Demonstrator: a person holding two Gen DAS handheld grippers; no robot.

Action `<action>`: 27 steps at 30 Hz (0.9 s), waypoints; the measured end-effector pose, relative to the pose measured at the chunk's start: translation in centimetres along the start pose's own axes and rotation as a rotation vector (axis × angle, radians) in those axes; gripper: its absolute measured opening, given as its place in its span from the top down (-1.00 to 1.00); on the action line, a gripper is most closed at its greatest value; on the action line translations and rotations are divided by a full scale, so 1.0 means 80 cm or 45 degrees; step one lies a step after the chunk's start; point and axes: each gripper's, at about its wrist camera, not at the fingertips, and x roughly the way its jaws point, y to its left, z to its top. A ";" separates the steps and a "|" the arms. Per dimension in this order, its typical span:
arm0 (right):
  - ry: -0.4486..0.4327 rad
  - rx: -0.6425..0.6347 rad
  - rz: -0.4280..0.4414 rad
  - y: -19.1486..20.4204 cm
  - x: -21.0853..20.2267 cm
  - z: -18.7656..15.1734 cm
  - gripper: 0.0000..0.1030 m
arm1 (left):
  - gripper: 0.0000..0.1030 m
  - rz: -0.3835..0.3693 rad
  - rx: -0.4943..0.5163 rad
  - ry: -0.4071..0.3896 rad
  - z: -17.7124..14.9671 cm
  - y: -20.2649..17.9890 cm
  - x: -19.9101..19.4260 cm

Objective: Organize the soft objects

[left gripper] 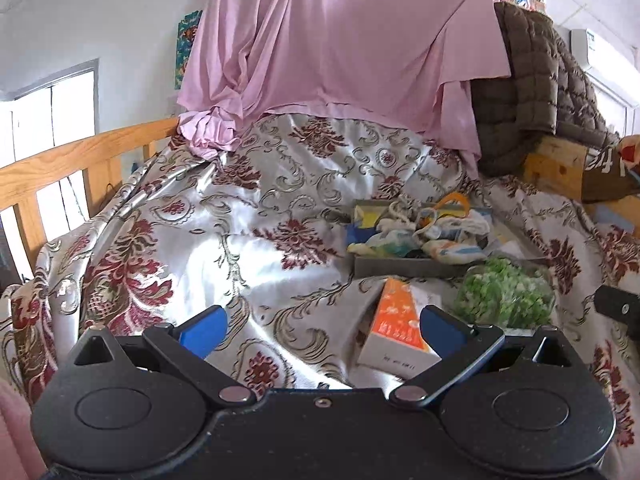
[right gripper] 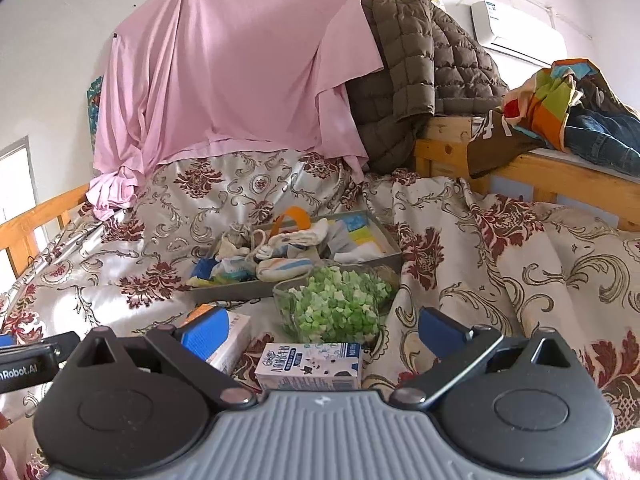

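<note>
A grey tray (right gripper: pixel 372 260) lies on the floral bedspread, filled with several rolled socks (right gripper: pixel 284 266) and soft items; it also shows in the left wrist view (left gripper: pixel 400 268). A clear bag of green pieces (right gripper: pixel 336 308) sits just in front of the tray, and shows in the left wrist view (left gripper: pixel 504 296) too. My left gripper (left gripper: pixel 322 326) is open and empty, low over the bedspread, with an orange-and-white box (left gripper: pixel 396 332) by its right finger. My right gripper (right gripper: pixel 322 326) is open and empty, with a small white milk carton (right gripper: pixel 308 364) between its fingers and the green bag just ahead.
A pink sheet (right gripper: pixel 240 80) hangs at the back. A brown quilted jacket (right gripper: pixel 416 80) drapes over a wooden bunk rail (right gripper: pixel 560 176) that carries folded clothes (right gripper: pixel 560 108). A wooden bed rail (left gripper: pixel 80 160) runs along the left. The left gripper's body (right gripper: pixel 28 360) shows at the right view's left edge.
</note>
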 end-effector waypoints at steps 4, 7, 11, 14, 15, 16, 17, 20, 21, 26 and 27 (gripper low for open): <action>0.014 -0.017 -0.007 0.003 0.000 -0.003 -1.00 | -0.98 0.015 0.004 0.005 -0.004 0.002 -0.004; 0.023 -0.039 -0.007 0.007 -0.001 -0.006 -0.99 | -0.98 0.019 0.017 0.006 -0.007 0.002 -0.006; 0.029 -0.061 -0.008 0.012 -0.003 -0.008 -1.00 | -0.98 0.021 0.033 0.016 -0.012 -0.002 -0.008; 0.033 -0.075 -0.019 0.016 -0.005 -0.011 -0.99 | -0.98 0.017 0.031 0.044 -0.015 -0.002 -0.008; 0.040 -0.080 -0.022 0.018 -0.005 -0.012 -0.99 | -0.98 0.020 0.029 0.046 -0.015 -0.002 -0.008; 0.047 -0.084 -0.023 0.019 -0.005 -0.013 -0.99 | -0.98 0.024 0.024 0.046 -0.016 -0.001 -0.008; 0.053 -0.089 -0.024 0.021 -0.004 -0.015 -0.99 | -0.98 0.027 0.019 0.047 -0.016 0.000 -0.008; 0.068 -0.106 -0.025 0.024 -0.003 -0.016 -0.99 | -0.98 0.033 0.010 0.057 -0.017 0.001 -0.007; 0.071 -0.111 -0.029 0.025 -0.002 -0.017 -0.99 | -0.98 0.035 0.010 0.060 -0.018 0.001 -0.007; 0.098 -0.110 -0.043 0.024 0.002 -0.018 -0.99 | -0.98 0.036 0.014 0.064 -0.018 0.000 -0.007; 0.104 -0.109 -0.046 0.024 0.003 -0.018 -0.99 | -0.98 0.036 0.017 0.067 -0.019 -0.001 -0.007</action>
